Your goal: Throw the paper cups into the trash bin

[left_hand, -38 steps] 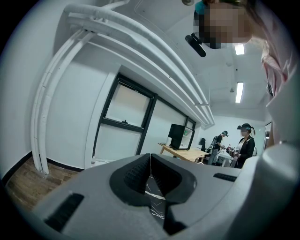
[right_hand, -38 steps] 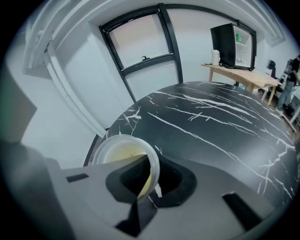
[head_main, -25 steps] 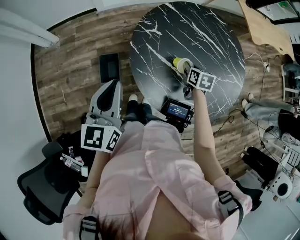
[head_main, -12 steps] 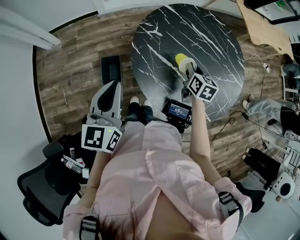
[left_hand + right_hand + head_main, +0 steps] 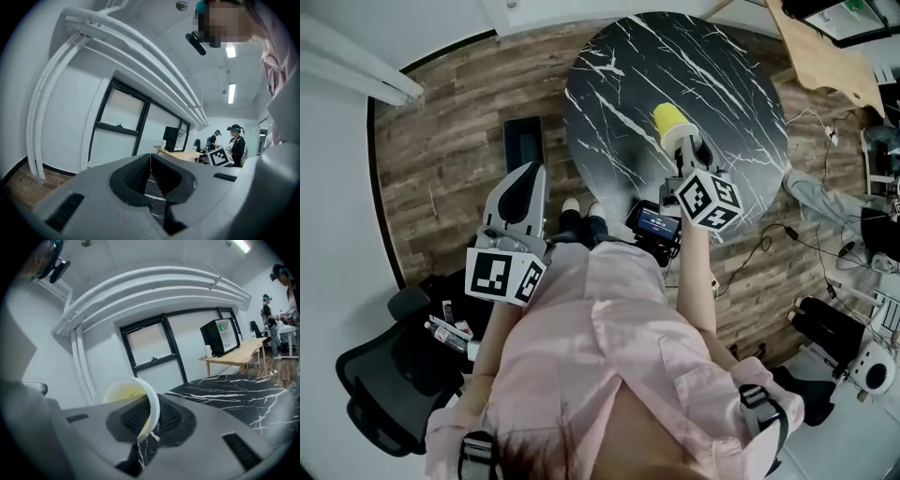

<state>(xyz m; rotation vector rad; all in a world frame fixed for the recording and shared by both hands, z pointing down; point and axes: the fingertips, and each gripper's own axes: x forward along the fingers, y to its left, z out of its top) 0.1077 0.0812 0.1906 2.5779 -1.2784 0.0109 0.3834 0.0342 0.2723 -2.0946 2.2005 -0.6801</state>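
Since the earlier frames, the paper cup has moved up-frame and appears lifted off the black marble tabletop. It now sits in the upper middle of the head view, carried by the right gripper.

In the right gripper view, the cup is held by its wall, one jaw inside the mouth and one outside. This pinch suits a light, thin-walled item and leaves it free to drop on release. The right gripper is nearly closed, clamped on that wall only.

The left gripper, at centre left of the head view, is well apart from the cup, apparently parked out of the way. In its own view, the left gripper has its jaws together with nothing between them.

A dark rectangular object on the floor left of the tabletop may be the trash bin; this is unconfirmed.
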